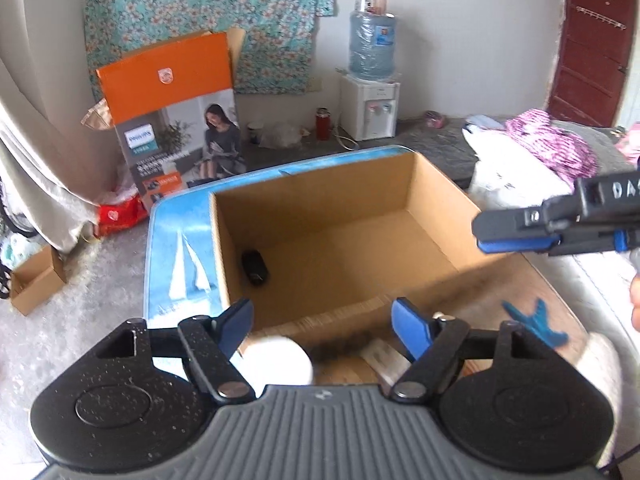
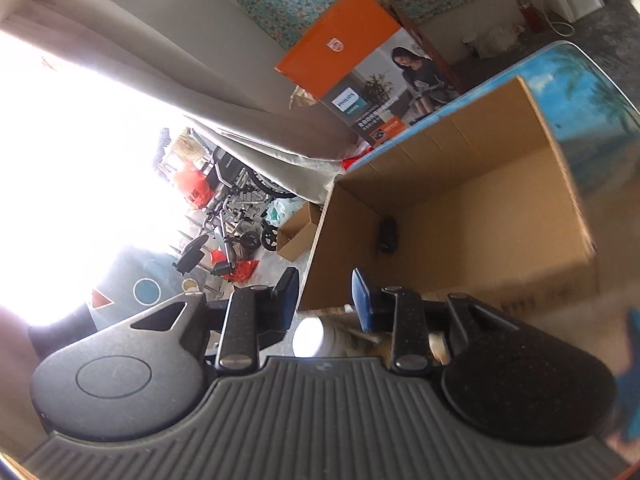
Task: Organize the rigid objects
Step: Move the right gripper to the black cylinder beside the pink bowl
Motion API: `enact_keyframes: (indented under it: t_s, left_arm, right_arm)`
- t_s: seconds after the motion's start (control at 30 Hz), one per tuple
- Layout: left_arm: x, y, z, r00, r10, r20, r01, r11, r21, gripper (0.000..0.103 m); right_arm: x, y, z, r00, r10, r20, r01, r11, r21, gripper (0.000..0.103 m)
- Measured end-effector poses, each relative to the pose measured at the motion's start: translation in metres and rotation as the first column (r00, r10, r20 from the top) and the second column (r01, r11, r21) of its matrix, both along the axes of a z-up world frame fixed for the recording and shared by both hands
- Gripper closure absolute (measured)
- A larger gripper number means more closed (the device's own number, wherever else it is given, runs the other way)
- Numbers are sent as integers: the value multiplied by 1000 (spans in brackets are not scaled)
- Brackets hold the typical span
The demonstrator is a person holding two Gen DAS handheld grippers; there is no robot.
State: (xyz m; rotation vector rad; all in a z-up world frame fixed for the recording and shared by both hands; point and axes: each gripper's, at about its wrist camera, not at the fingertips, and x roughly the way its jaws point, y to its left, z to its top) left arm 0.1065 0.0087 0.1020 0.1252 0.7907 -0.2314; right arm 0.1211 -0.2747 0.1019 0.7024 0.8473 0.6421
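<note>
An open cardboard box (image 1: 404, 184) stands on a blue sailboat-print table (image 1: 180, 240). A small black object (image 1: 255, 266) lies in its left corner; it also shows in the right wrist view (image 2: 388, 234). My left gripper (image 1: 322, 326) is open and empty, just before the box's near wall. A white round object (image 1: 278, 362) and a pale flat piece (image 1: 386, 364) lie below its fingers. A blue forked object (image 1: 536, 322) lies to the right. My right gripper (image 2: 324, 298), also seen at the right edge of the left wrist view (image 1: 516, 236), is open and empty, tilted beside the box (image 2: 480, 216).
An orange Philips carton (image 1: 180, 116) leans against the far wall on the floor. A water dispenser (image 1: 370, 80) stands behind the table. Clothes and bags (image 1: 540, 148) lie on a bed at right. A small cardboard box (image 1: 34, 284) sits on the floor at left, a wheelchair (image 2: 236, 208) beyond.
</note>
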Motion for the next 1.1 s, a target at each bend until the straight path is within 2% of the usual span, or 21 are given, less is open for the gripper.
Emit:
enact_keyframes:
  t_s: [0.1, 0.23, 0.37, 0.53, 0.73, 0.87, 1.03, 1.1]
  left_arm:
    - [-24, -8, -13, 999, -45, -15, 44, 999, -28, 18]
    - [-46, -23, -41, 993, -110, -42, 108, 993, -39, 17]
    - [-54, -39, -77, 984, -157, -79, 157, 988, -2, 17]
    - [-54, -52, -108, 982, -165, -89, 170, 984, 51, 21]
    - [-42, -50, -123, 978, -175, -114, 183, 981, 60, 27]
    - [-32, -49, -132, 974, -179, -140, 188, 981, 49, 33]
    - [-27, -46, -136, 967, -185, -173, 192, 981, 25, 56]
    - [-29, -46, -135, 965, -190, -178, 196, 981, 16, 60]
  right_arm:
    - [-31, -11, -24, 998, -16, -56, 18, 999, 31, 72]
    - [-63, -12, -68, 982, -21, -186, 40, 994, 100, 72]
    - [-77, -5, -112, 947, -17, -322, 76, 982, 173, 72]
    - [-72, 5, -151, 886, -2, -463, 123, 965, 232, 71]
    - [-61, 11, -162, 854, -8, -520, 150, 961, 231, 61]
    - [-53, 14, -166, 838, -17, -545, 160, 963, 215, 60]
    - [-48, 17, -169, 831, -37, -554, 173, 965, 195, 60]
    - [-50, 13, -167, 831, -48, -555, 181, 966, 187, 60]
